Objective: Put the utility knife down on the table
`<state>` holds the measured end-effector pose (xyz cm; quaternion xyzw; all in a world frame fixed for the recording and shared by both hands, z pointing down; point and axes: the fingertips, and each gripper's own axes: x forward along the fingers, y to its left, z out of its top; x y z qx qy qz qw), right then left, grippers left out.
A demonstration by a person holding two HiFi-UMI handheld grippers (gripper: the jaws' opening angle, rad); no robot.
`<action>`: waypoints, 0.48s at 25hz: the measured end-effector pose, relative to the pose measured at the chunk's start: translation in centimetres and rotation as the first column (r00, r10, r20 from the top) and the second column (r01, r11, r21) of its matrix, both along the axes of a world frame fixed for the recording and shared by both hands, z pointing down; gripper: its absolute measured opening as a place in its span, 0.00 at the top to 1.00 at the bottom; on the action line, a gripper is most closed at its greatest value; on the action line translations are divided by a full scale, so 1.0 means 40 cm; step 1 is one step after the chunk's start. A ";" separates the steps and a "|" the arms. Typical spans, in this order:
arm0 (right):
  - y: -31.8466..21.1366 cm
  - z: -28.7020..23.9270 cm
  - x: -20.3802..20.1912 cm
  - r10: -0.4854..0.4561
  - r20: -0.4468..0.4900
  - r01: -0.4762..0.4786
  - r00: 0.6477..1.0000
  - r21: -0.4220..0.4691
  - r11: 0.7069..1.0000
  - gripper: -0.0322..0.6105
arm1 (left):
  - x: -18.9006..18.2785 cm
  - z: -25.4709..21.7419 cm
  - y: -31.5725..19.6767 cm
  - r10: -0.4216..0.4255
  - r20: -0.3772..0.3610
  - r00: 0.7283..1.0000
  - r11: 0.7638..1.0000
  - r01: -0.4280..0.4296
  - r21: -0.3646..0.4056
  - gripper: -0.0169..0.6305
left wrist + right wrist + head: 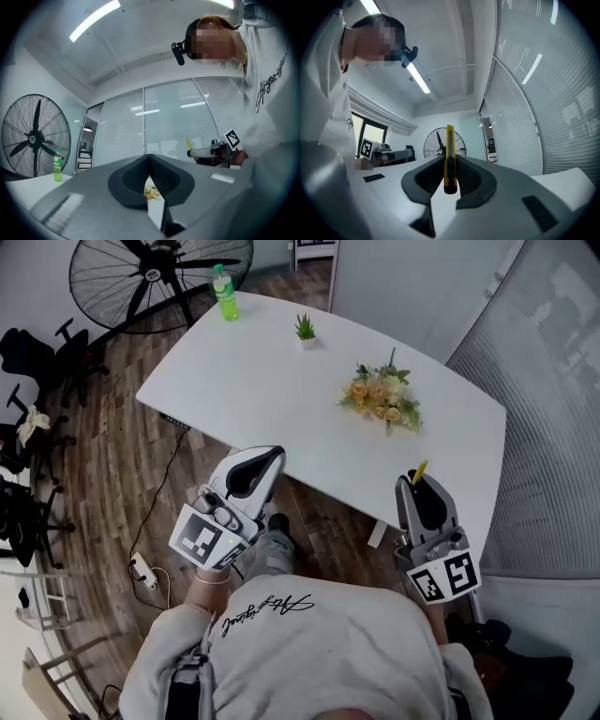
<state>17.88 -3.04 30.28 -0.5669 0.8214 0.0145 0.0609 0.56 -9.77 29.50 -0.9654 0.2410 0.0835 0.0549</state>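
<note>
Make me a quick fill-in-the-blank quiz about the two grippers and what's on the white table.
1. The right gripper is shut on a ____ utility knife.
2. The left gripper has its jaws together, holding ____.
3. The flower bouquet lies on the table nearer the ____ gripper.
4. The green bottle stands at the table corner beside the big ____.
Missing words: yellow; nothing; right; fan.

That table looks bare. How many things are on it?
3: a green bottle at the far corner, a small potted plant near it, and a flower bunch to the right.
</note>
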 end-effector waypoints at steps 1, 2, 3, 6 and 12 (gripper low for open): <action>-0.039 -0.012 -0.007 0.015 0.005 -0.015 1.000 0.003 1.000 0.84 | 0.000 -0.005 -0.047 0.021 -0.001 1.000 1.000 -0.021 -0.001 0.98; -0.077 -0.023 -0.015 0.029 0.007 -0.029 1.000 0.001 1.000 0.84 | -0.001 -0.011 -0.091 0.039 0.000 0.999 0.999 -0.039 -0.002 0.98; -0.115 -0.034 -0.024 0.041 0.006 -0.041 0.999 -0.002 0.999 0.84 | -0.002 -0.021 -0.133 0.053 0.002 0.999 0.999 -0.053 -0.001 0.98; -0.219 -0.056 -0.053 0.061 0.000 -0.061 0.998 -0.017 0.998 0.84 | -0.008 -0.055 -0.238 0.081 0.015 0.997 0.997 -0.081 0.007 0.98; -0.382 -0.074 -0.055 0.108 0.018 -0.108 0.994 -0.016 0.994 0.84 | -0.037 -0.065 -0.404 0.097 0.032 0.995 0.995 -0.097 -0.003 0.98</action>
